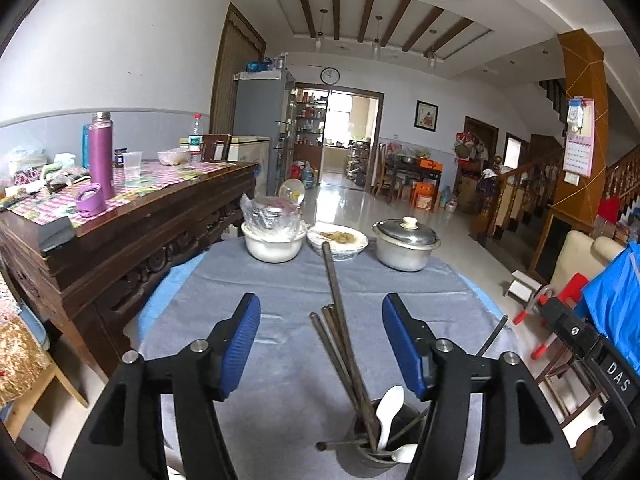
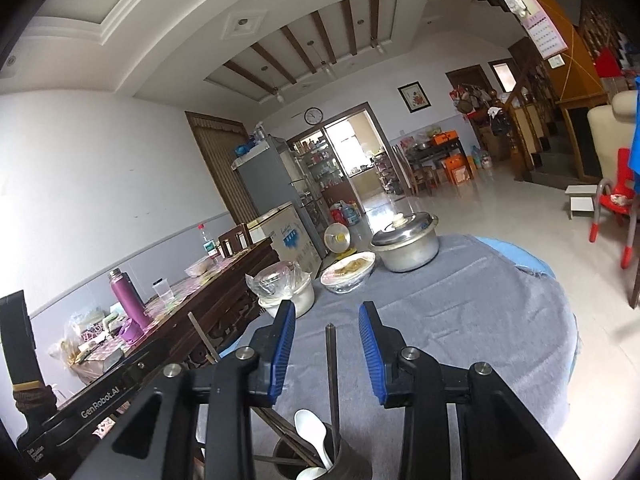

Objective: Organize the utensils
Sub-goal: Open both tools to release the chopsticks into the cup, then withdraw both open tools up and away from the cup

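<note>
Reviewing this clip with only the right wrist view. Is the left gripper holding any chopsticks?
Observer: No. The left gripper is open; a bundle of chopsticks rises between its pads, touching neither.
Operator: How many in that bundle?
Observer: About five, fanned out; the longest points toward the plate of food.
Operator: Any apart from it?
Observer: One lone chopstick leans off to the right, clear of the bundle.

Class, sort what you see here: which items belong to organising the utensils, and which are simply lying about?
Job: dark cylindrical utensil holder; long dark metal chopsticks; white plastic spoons.

Lying about: lidded steel pot; white bowl of food; plastic-wrapped white bowl; purple flask.
</note>
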Demonstrator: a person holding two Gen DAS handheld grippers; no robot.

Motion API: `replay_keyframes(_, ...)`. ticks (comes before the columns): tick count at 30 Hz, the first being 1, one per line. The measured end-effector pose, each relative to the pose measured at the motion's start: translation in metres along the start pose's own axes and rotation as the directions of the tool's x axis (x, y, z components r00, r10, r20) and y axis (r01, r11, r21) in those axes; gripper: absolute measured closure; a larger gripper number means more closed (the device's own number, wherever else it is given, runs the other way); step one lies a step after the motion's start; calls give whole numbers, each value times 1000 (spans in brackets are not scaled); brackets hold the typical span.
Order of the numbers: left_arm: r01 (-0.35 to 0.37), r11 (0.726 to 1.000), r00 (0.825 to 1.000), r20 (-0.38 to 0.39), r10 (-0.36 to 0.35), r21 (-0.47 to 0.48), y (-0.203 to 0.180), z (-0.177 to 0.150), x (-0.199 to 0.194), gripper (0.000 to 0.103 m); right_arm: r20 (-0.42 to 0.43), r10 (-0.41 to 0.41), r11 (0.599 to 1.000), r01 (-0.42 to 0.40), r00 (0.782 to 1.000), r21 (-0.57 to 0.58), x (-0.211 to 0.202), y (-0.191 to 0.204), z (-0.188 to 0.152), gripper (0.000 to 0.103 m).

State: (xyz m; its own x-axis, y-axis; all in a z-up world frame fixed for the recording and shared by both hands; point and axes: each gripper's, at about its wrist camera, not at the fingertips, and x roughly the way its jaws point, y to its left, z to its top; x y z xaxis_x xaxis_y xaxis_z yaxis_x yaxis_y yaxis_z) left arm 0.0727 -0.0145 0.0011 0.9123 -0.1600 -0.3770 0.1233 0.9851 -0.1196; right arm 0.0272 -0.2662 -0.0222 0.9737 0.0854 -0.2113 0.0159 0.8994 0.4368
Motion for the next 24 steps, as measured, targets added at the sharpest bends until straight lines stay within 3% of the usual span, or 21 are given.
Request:
replay_keyframes(7, -54, 998, 999, 3, 54, 10, 7, 3, -20, 23, -23, -7, 1000, 7, 1000, -1, -8, 8, 0, 67)
replay_keyframes(10, -75, 997, 997, 7, 75, 22, 10, 3, -28, 20, -35, -13, 1000, 12, 999, -15, -14, 14, -2, 51)
replay_keyframes(16, -119, 991, 993, 2, 119, 65, 12, 1, -42, 14, -29, -34, 998, 32, 999, -62, -26, 23, -5, 49)
replay_keyframes(20, -131, 987, 990, -35, 134, 93, 15, -5, -46, 11, -40, -72, 993, 68, 997, -93, -33, 23, -8, 40)
replay_keyframes(24, -145, 981, 986, -66, 154, 132, 17, -12, -52, 6, -76, -118, 986, 107, 990, -130, -38, 18, -14, 38)
